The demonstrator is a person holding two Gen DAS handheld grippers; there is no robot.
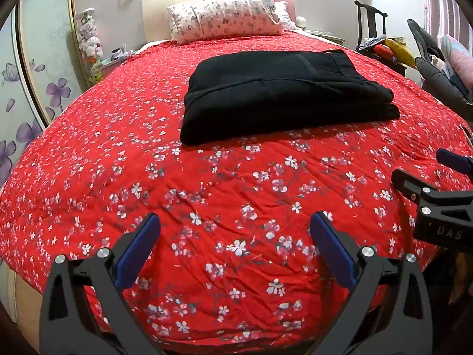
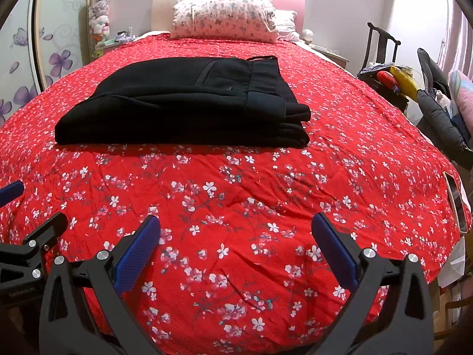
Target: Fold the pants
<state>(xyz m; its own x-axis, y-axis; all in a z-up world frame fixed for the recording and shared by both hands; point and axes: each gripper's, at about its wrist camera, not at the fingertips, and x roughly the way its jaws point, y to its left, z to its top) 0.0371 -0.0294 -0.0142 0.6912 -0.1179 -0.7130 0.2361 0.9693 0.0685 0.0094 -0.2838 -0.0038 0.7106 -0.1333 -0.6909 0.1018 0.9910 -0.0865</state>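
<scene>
Pants (image 1: pixel 283 94) folded on bedspread (image 1: pixel 207 192) — pillow (image 1: pixel 224 17) beyond; both hand-held grippers released.

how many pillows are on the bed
2. A floral pillow lies at the head of the bed against the headboard, and a plain white pillow sits behind it to the right, mostly covered. More may be hidden behind them.

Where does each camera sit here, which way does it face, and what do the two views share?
Left wrist: on the left gripper, facing up the bed toward the folded black pants; its open fingers and the right gripper's edge show.
Right wrist: on the right gripper, facing likewise; its open fingers and the left gripper's edge show.
Shared: pants, bed, pillow.
</scene>
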